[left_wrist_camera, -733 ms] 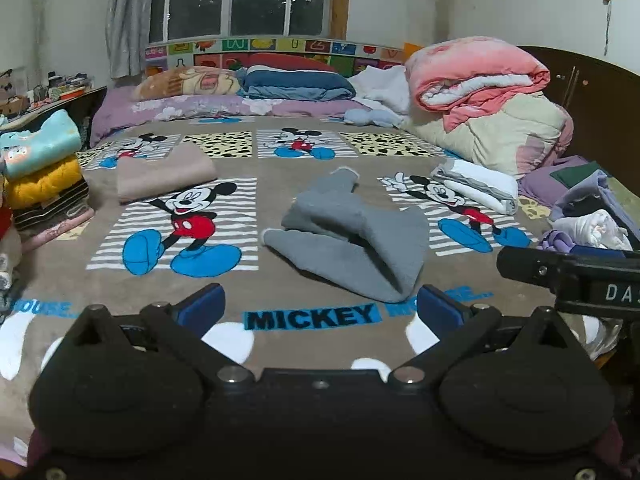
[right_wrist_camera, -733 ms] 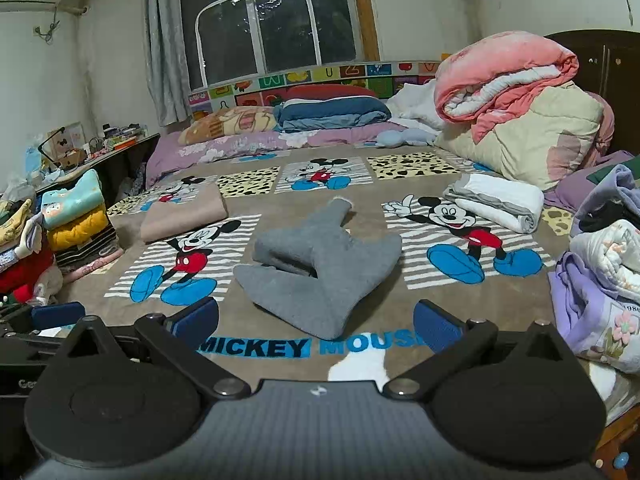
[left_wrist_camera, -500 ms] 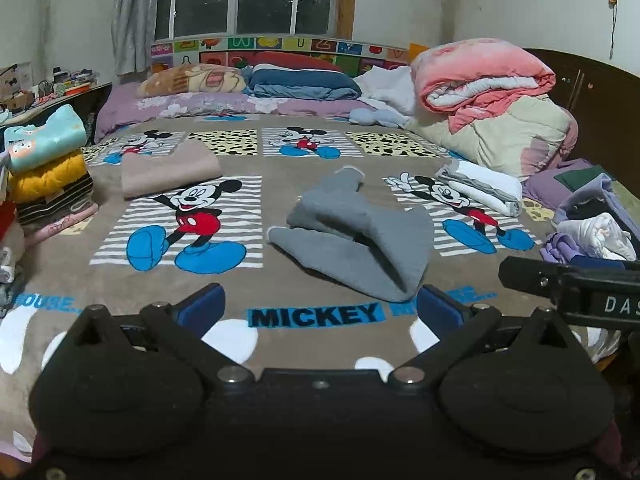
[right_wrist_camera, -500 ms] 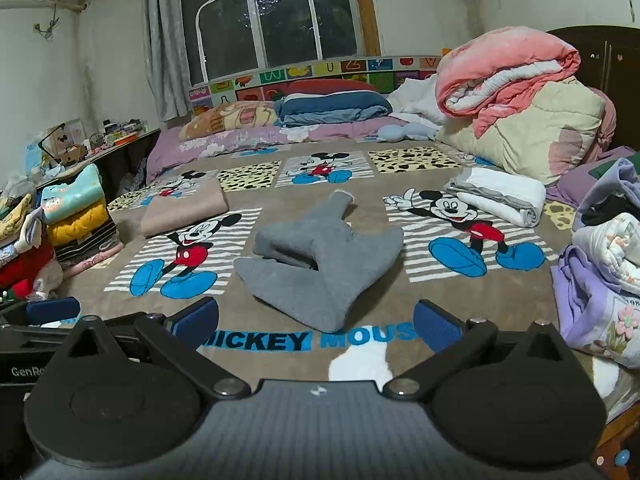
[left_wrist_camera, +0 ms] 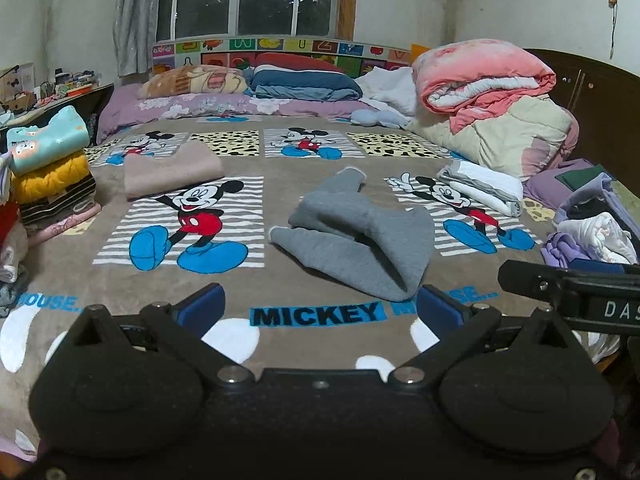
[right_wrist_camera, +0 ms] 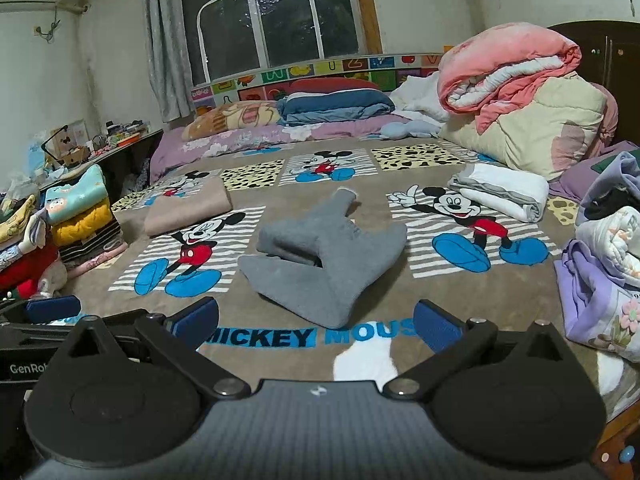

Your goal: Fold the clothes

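Observation:
A grey garment (left_wrist_camera: 356, 240) lies loosely crumpled in the middle of the Mickey Mouse bedspread (left_wrist_camera: 192, 280); it also shows in the right wrist view (right_wrist_camera: 324, 256). My left gripper (left_wrist_camera: 320, 312) is open and empty, held back near the bed's front edge, short of the garment. My right gripper (right_wrist_camera: 316, 324) is open and empty, also near the front edge with the garment's near tip just ahead. Part of the right gripper's body (left_wrist_camera: 572, 292) shows in the left wrist view, and the left gripper's body (right_wrist_camera: 36, 320) shows in the right wrist view.
A folded beige garment (left_wrist_camera: 168, 172) lies at back left and a folded white one (left_wrist_camera: 484, 184) at right. A stack of folded clothes (left_wrist_camera: 48, 168) stands at the left edge; an unfolded pile (right_wrist_camera: 604, 264) sits at right. Quilts (left_wrist_camera: 488, 116) and pillows fill the far end.
Both views have shifted slightly, so the bed appears a little lower and to the right. The grey garment has not moved and both grippers stay open.

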A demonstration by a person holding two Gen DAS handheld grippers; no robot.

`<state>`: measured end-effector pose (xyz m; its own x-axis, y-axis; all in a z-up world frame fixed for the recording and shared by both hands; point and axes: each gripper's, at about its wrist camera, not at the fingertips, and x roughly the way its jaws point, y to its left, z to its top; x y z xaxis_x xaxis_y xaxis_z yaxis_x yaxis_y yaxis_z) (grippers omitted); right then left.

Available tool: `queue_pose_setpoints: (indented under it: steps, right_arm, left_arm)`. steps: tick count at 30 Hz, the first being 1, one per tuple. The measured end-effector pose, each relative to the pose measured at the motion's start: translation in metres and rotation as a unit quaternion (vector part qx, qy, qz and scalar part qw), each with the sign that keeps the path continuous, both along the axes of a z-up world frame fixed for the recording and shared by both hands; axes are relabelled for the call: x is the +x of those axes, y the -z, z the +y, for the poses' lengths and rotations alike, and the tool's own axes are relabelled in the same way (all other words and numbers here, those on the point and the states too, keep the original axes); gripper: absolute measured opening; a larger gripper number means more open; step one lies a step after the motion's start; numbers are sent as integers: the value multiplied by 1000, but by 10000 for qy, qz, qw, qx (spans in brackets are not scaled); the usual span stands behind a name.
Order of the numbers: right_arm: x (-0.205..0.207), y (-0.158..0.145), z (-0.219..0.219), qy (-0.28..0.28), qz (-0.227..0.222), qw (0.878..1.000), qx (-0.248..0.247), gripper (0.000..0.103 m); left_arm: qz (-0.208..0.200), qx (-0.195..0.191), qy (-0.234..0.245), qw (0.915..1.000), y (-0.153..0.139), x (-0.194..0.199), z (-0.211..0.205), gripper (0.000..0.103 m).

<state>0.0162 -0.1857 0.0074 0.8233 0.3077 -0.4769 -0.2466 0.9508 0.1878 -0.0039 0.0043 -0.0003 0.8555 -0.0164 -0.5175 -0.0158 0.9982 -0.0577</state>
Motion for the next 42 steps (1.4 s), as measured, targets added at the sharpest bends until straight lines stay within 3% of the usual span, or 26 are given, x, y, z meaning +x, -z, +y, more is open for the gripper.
queue_pose_setpoints:
  steps: [42]
  right_arm:
    - [-3,1,-2,53,35,10000,-38,103]
  left_arm:
    - [-3,-42,56,10000,0,0,-3,103]
